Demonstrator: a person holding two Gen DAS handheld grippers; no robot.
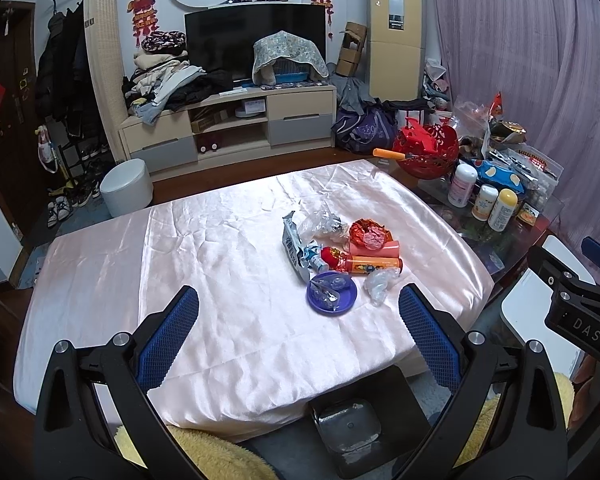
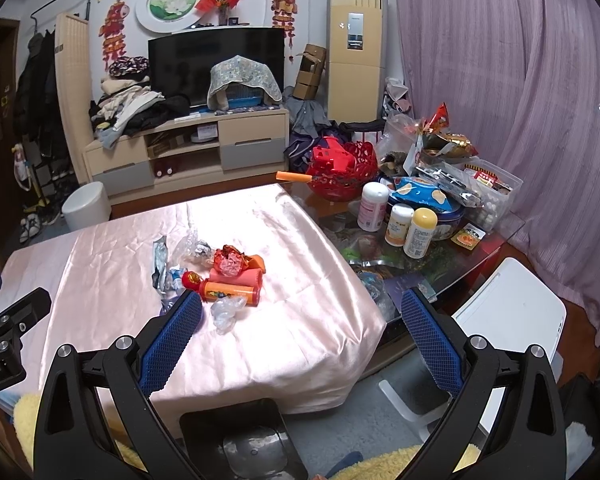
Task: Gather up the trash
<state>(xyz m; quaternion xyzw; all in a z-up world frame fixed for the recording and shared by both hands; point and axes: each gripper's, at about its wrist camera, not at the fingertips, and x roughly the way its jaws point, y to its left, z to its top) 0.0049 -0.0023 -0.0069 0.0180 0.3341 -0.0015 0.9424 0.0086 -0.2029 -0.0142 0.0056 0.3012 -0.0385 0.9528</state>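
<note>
A pile of trash lies on the pink satin cloth: a silver-blue wrapper, clear plastic, crumpled red foil, an orange tube and a purple dish holding wrappers. In the right wrist view the same tube and a clear plastic wad lie just beyond the left fingertip. My left gripper hangs open above the table's near side, short of the dish. My right gripper is open over the table's right corner, holding nothing. A black bin stands on the floor below the near edge.
A glass side table to the right carries bottles, a red basket and snack bags. Beside it stands a white stool. A white round bin and a TV cabinet are beyond the table.
</note>
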